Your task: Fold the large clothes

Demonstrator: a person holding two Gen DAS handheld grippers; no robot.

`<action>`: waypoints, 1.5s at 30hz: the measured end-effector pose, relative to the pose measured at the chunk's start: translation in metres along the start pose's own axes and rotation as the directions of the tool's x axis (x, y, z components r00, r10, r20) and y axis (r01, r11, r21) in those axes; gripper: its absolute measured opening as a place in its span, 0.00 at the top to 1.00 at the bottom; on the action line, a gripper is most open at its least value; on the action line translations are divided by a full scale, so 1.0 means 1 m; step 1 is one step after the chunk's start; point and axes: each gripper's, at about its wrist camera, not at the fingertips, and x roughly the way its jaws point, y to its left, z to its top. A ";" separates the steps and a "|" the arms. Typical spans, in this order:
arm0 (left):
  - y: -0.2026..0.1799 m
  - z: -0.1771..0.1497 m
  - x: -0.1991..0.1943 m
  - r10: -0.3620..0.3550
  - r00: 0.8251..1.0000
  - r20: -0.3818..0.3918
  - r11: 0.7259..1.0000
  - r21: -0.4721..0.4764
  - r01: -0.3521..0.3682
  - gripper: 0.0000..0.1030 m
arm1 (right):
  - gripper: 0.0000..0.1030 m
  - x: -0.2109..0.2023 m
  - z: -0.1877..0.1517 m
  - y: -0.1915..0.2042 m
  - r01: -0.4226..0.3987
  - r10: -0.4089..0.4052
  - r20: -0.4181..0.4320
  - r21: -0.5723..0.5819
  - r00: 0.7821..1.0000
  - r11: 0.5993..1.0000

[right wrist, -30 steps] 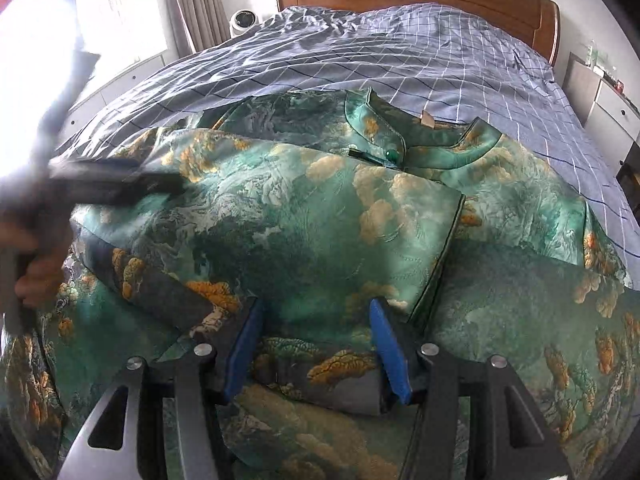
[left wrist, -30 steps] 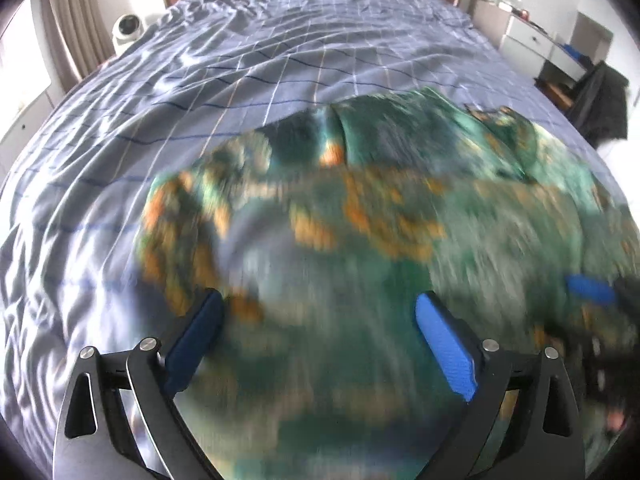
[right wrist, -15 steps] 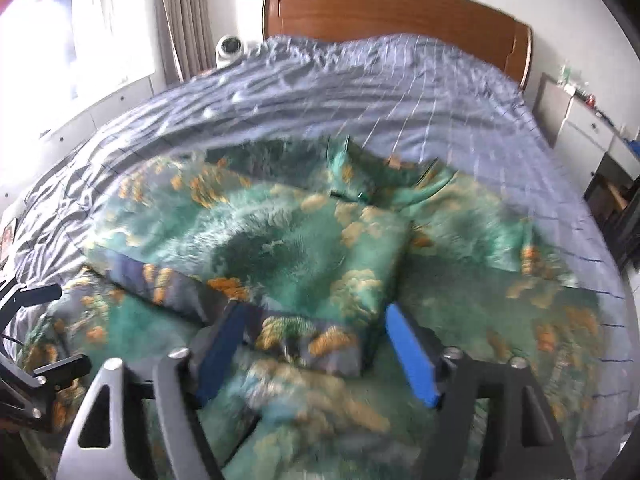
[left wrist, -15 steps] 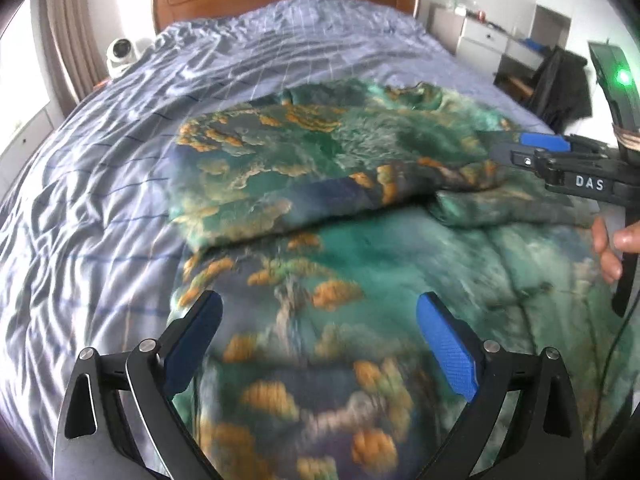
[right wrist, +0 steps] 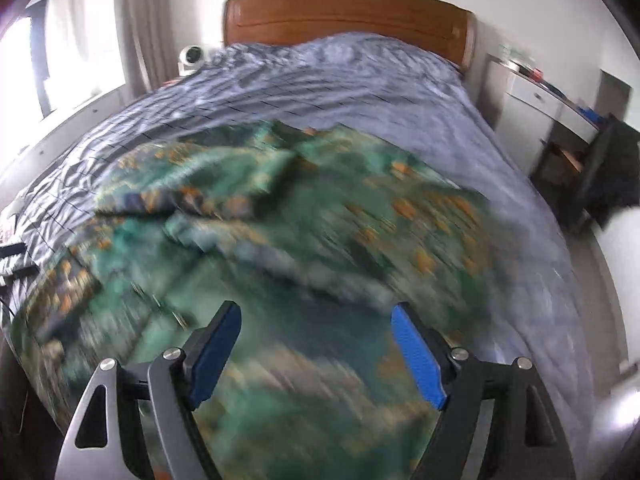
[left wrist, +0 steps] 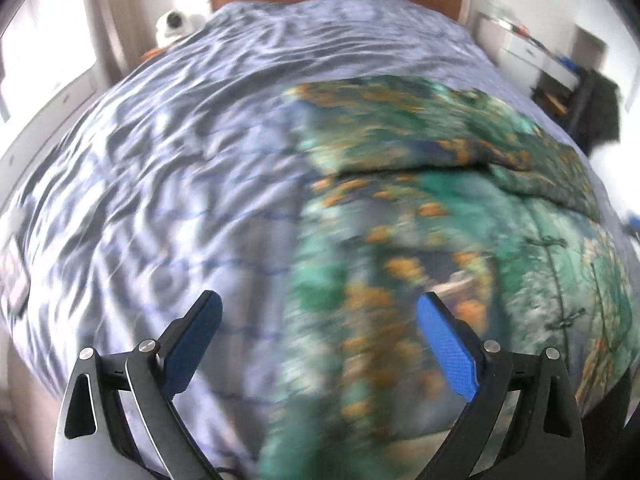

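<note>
A green satin garment (left wrist: 440, 208) with orange and blue print lies on the bed, its upper part folded over into a thicker layer (right wrist: 208, 184). My left gripper (left wrist: 319, 298) hovers open above the garment's left edge, half over the duvet, with nothing between its blue pads (left wrist: 448, 352). My right gripper (right wrist: 316, 308) hangs open above the garment's lower middle, also holding nothing. Both views are motion-blurred. A black piece at the left edge of the right wrist view looks like the left gripper (right wrist: 14, 260).
The bed has a blue checked duvet (left wrist: 160, 168) and a wooden headboard (right wrist: 344, 16). A small white camera (right wrist: 192, 56) stands left of the headboard. A white dresser (right wrist: 536, 100) and a dark chair (right wrist: 608, 160) stand to the right of the bed.
The right gripper's jaws widened and left the folded cloth edge that sat between them. Both grippers drew back and up; the left one slid left toward the garment's edge.
</note>
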 end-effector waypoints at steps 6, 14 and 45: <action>0.047 -0.026 0.018 -0.127 0.985 -0.114 0.978 -0.180 0.105 0.05 | 0.23 -0.028 -0.067 -0.073 0.070 -0.055 -0.120 0.124 0.991 0.990; -0.007 -0.063 0.046 -0.282 0.925 -0.254 0.959 -0.072 0.272 0.05 | 0.23 -0.036 -0.147 -0.107 -0.058 0.140 -0.243 0.319 0.960 0.946; -0.017 -0.059 -0.039 -0.334 0.922 -0.196 0.941 -0.016 0.338 0.90 | 0.87 -0.077 -0.105 -0.066 -0.260 0.301 -0.178 0.225 0.937 0.939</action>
